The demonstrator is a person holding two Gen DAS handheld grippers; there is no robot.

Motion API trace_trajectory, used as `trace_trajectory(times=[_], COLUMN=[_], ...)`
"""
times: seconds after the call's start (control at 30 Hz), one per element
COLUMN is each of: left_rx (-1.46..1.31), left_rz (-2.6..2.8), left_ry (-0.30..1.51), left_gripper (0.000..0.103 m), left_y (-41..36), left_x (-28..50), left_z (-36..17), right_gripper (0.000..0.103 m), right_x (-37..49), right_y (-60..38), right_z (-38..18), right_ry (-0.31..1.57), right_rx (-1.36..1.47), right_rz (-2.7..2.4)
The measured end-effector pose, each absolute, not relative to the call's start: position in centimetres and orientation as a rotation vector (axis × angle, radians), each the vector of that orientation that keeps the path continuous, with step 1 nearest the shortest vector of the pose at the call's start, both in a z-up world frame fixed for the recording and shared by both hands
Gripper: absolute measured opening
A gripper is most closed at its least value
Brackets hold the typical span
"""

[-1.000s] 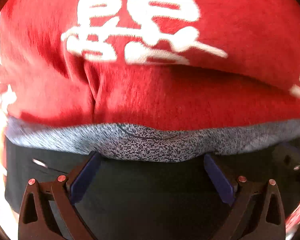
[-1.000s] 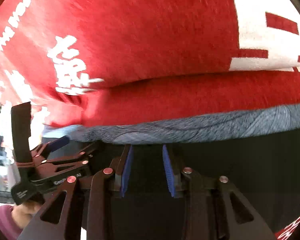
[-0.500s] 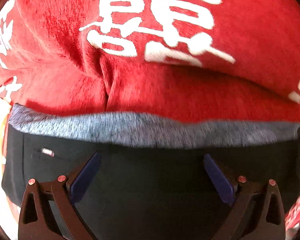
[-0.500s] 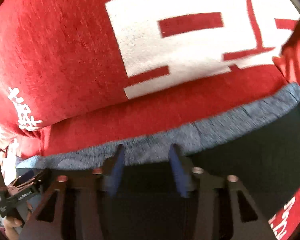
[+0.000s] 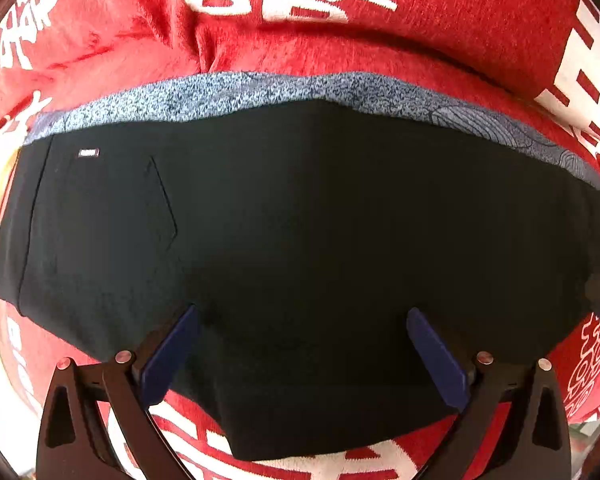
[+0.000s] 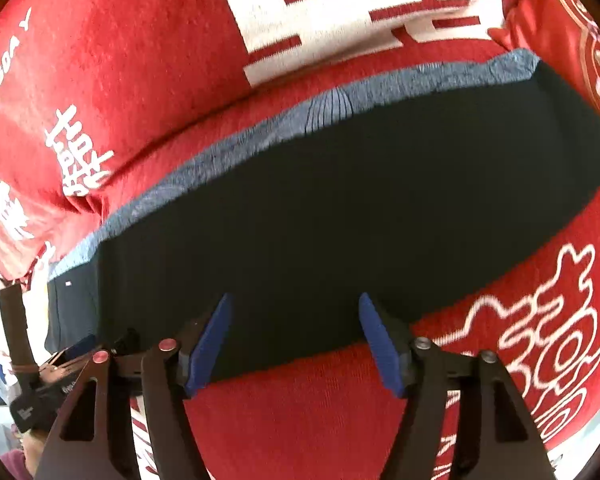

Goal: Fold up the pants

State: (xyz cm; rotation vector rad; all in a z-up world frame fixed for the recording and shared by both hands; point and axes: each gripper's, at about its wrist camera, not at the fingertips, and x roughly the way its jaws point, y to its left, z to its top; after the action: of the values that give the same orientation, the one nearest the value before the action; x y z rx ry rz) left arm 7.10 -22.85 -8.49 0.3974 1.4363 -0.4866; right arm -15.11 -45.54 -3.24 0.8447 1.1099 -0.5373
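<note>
black pants [image 5: 308,248] on red blanket [image 5: 440,36]

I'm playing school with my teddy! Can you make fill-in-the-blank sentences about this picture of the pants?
1. The folded pants are the color ____.
2. The pants lie on a blanket that is mostly ____ with white writing.
3. The strip of patterned cloth showing along the far edge of the pants is bluish ____.
4. The left gripper and the right gripper both have their jaws ____, holding nothing.

Missing words: black; red; grey; open
</note>
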Motion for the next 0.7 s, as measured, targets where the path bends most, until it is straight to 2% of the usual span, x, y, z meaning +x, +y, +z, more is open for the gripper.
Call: trace_trajectory(times=[0.2, 0.37, 0.7], left_rx=[0.409, 0.425, 0.468], left_rz=[-0.472, -0.448, -0.426], left_ry=[1.435, 1.434, 1.394], left_gripper=[0.103, 0.103, 0.103], left_y=[-23.0, -24.4, -25.1], left_x=[6.1, 5.6, 3.3], left_z=[-8.2, -8.2, -6.7], right_gripper=[0.075, 0.075, 0.078], right_x=[-16.2, -17.5, -19.1], right_y=[-44.7, -43.8, -43.4], right_z=[-3.4, -4.8, -4.9], right_ry=[1.125, 1.152, 1.132], right_rx=[0.883, 0.981, 0.985], right_rz=[-0.532, -0.528, -0.437])
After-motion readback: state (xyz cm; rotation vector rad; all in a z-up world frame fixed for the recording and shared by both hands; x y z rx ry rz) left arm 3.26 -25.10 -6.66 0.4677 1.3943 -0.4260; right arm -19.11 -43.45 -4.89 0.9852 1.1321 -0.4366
